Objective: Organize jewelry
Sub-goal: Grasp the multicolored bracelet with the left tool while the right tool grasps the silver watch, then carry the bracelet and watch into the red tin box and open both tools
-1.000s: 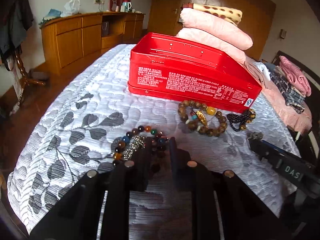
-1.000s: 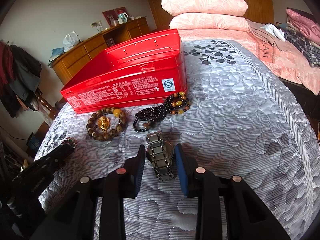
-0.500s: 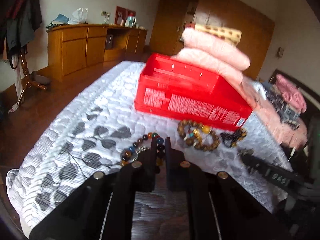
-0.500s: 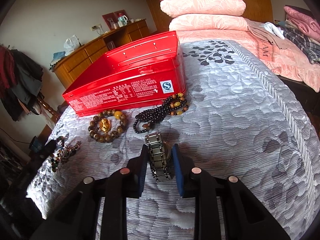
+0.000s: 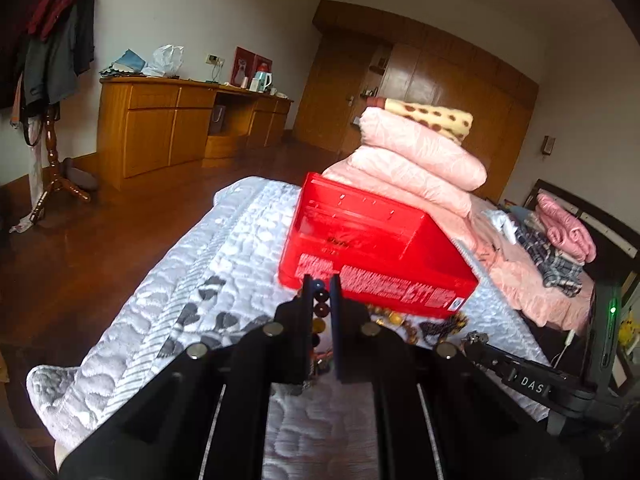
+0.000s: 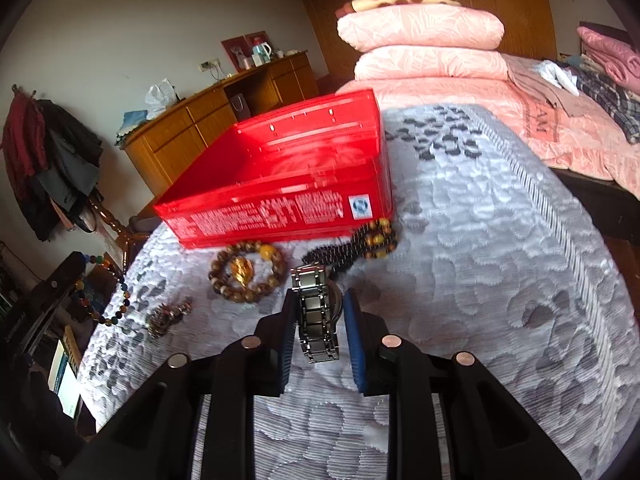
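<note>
Both tongs loaded, red box dead ahead.

Your left tongs [image 5: 322, 300] are pinching the multicolour bead bracelet [image 5: 321, 309] nearly shut, lifted clear of the bed [image 5: 224, 264]; in the right view the strand [image 6: 105, 289] is hanging off them at the far left. Your right tongs [image 6: 320, 312], which have just been closing, are gripping the steel watch [image 6: 316, 316] part-open, band running along the fingers, low over the quilt. The open red box [image 6: 288, 176] is lying straight ahead of both, long side across you, left tongs looking nearer. The brown bead bracelet [image 6: 248, 272] and the dark bead string [image 6: 356, 242] are lying between you and its near wall.
</note>
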A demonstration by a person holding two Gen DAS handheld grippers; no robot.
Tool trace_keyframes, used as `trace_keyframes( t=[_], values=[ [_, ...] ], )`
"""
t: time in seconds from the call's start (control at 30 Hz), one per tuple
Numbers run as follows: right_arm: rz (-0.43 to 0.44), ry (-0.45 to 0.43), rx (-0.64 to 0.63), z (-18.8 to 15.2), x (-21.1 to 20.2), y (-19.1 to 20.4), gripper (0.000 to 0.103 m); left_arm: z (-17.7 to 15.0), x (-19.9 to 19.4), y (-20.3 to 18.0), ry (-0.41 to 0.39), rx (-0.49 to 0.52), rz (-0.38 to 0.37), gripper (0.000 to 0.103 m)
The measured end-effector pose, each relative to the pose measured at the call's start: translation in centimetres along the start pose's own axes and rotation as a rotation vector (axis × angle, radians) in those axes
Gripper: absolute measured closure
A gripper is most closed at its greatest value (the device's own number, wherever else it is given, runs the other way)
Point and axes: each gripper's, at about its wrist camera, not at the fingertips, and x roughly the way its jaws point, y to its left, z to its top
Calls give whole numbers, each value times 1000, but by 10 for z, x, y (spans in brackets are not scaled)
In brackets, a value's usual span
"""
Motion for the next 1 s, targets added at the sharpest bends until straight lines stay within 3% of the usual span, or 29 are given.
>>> trace_keyframes(
  t=[0.27,0.57,0.63,0.87,0.97,1.0],
  values=[
    [2,-73,-18,26,-15,2,79,24,8,-18,-47,40,-23,97],
    [5,-151,-50,72,-8,10,80,42,53,-44,-11,84,-38,96],
    [10,-155,-47,80,-2,11,87,49,67,-48,3,88,-41,96],
    [7,-106,-36,107,43,5,87,61,120,-56,46,98,-52,96],
    [57,-75,-1,109,60,-5,87,61,146,-55,108,86,-69,96],
    [62,-83,16,109,59,-8,82,60,150,-53,119,80,-61,96]
  ],
)
